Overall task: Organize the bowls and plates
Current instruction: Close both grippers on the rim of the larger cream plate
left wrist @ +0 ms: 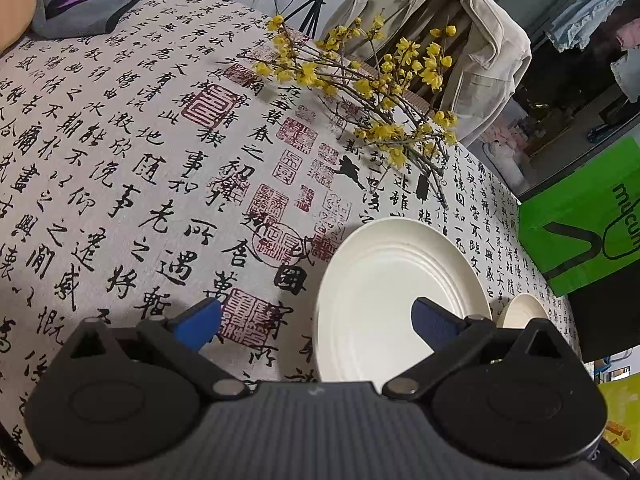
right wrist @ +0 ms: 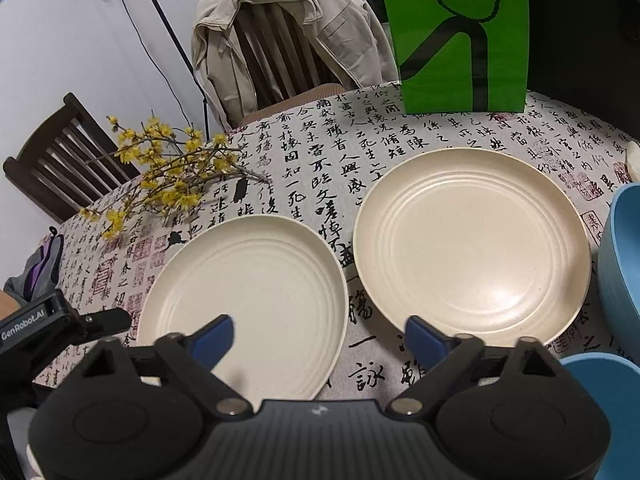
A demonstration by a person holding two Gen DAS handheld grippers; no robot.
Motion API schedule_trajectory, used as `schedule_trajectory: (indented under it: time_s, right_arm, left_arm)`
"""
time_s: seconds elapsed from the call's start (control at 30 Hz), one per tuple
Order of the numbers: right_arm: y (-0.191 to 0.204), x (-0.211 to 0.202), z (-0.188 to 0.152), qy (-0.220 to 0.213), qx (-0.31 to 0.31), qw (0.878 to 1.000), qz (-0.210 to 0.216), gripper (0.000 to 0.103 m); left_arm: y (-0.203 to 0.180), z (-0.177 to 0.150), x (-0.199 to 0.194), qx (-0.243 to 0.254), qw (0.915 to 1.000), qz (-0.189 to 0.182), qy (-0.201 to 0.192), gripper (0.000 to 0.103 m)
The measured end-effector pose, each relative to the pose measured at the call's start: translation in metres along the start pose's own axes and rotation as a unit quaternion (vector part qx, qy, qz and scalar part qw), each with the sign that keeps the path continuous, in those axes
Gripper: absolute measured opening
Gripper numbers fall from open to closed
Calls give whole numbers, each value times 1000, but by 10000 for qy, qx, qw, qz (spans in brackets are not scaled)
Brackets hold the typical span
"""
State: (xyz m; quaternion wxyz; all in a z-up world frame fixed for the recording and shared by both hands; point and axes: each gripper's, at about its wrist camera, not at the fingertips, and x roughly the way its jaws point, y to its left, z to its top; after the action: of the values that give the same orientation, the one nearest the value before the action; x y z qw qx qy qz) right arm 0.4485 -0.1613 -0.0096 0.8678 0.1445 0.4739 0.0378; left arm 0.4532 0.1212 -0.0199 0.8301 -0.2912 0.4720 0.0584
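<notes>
Two cream plates lie side by side on the calligraphy tablecloth. In the right wrist view the smaller-looking left plate [right wrist: 248, 292] is nearest and the right plate [right wrist: 472, 240] sits beyond it. Two blue bowls [right wrist: 624, 264] [right wrist: 600, 364] stand at the right edge. My right gripper [right wrist: 320, 340] is open just above the left plate's right rim, one pad over the plate, the other over the cloth. My left gripper [left wrist: 316, 324] is open over the same plate's [left wrist: 396, 292] left rim, holding nothing. A finger [right wrist: 108, 320] of the left gripper shows beside that plate.
A branch of yellow flowers [right wrist: 168, 176] lies on the cloth behind the left plate. A green paper bag [right wrist: 460, 36] stands at the table's far edge. A chair with a beige jacket [right wrist: 280, 40] and a dark chair [right wrist: 60, 152] stand behind. A grey and purple cloth [left wrist: 84, 0] lies far left.
</notes>
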Motion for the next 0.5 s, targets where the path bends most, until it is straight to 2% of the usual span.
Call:
schedule_trajectory:
  time_s: [0.17,0.23,0.37,0.43,0.5]
  right_arm:
    - [1,7,-1,102,-57,9999,-119,79]
    - [2,10,-1,130,-73,9997,-174,71]
    - [4,15,0,122,-131,9995,-249,66]
    - [5,17,1,166,-145,9995,-235,57]
    - [7,21,3,204,-162,9993,-273,54]
  left_arm:
    - [1,0,2,28,10000,39,-14,103]
    - [1,0,4,39,10000,56,-16,103]
    - [0,-1,7,125,9998,155,-62,103]
    - [-2,-1,9,188,9995,220,-121,103]
    - [-2,-2,10,239,9993,232,-159,103]
